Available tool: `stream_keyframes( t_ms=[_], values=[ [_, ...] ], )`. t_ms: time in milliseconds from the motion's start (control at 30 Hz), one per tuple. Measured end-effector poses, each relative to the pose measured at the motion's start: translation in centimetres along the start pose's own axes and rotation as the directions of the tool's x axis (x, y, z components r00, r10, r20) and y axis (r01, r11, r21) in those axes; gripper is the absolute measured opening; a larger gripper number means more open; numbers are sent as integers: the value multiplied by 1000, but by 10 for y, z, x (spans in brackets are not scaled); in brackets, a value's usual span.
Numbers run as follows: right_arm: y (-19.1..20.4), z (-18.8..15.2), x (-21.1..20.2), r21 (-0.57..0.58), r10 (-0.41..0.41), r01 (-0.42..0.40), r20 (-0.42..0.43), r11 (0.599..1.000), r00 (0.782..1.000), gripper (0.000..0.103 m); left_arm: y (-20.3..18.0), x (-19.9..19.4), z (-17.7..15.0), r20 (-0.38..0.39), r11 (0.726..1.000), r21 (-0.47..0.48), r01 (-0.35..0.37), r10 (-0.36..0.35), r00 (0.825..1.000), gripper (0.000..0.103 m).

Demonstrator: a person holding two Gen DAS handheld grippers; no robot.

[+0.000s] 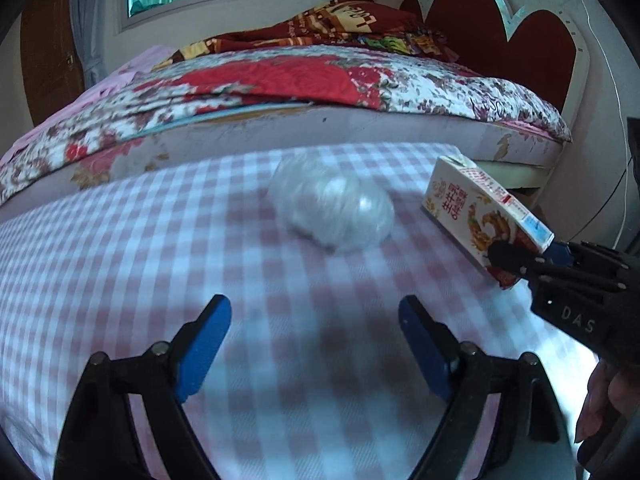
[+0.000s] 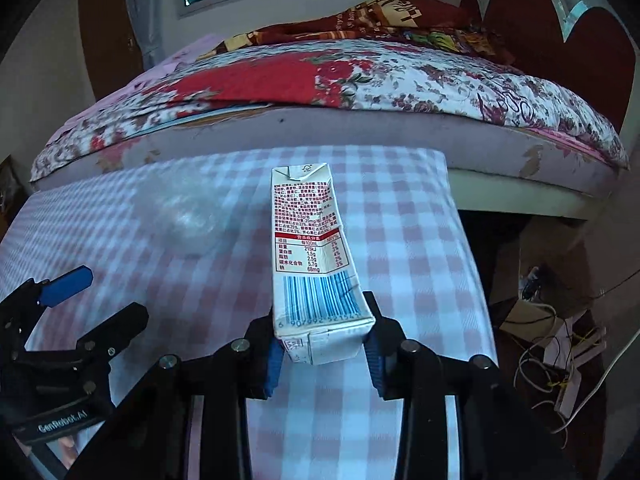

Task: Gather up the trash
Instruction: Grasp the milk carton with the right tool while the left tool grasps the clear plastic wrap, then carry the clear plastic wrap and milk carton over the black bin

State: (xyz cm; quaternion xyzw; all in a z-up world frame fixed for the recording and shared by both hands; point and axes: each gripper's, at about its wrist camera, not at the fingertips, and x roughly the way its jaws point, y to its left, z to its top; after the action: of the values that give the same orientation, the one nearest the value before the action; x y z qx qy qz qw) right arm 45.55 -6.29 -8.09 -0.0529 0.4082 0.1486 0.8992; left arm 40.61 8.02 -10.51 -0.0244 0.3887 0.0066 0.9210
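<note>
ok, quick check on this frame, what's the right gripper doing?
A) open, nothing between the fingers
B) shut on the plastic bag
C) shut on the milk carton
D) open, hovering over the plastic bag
C: in the right wrist view the right gripper has both blue pads pressed against the barcode end of the milk carton, while the crumpled plastic bag lies untouched on the checkered tablecloth.
</note>
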Motion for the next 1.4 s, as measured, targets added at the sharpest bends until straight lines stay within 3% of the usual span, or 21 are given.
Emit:
stream_keyframes(
  t_ms=[333,500,600,667,833,1033,1233,1400],
  values=[
    [-1,27,24,-7,-7,7,-12,1000,1000,36,-5,34,47,8,999,-8,36,-36,999,83],
    [-3,31,33,38,21,-20,-31,999,999,36,-2,57,61,-46,997,-35,64,-66,997,76],
    [0,31,33,30,20,-19,-34,999,999,36,-2,65,59,-73,996,-37,81,-84,994,62],
    [2,31,32,18,21,-20,-35,1000,999,36,-1,62,55,-57,996,-31,84,-85,995,55],
    [5,31,24,2,30,-30,-14,1000,999,36,3,50,49,-19,997,-6,81,-81,997,50],
    [14,25,8,-12,39,-39,2,999,999,36,15,24,42,25,999,35,37,-38,999,50],
    [31,13,-20,-34,50,-49,30,998,998,36,33,-3,27,43,1000,-1,30,-30,999,50],
    [43,1,-47,-52,58,-55,57,997,997,36,38,-29,10,67,1000,24,18,-20,998,50]
  ],
)
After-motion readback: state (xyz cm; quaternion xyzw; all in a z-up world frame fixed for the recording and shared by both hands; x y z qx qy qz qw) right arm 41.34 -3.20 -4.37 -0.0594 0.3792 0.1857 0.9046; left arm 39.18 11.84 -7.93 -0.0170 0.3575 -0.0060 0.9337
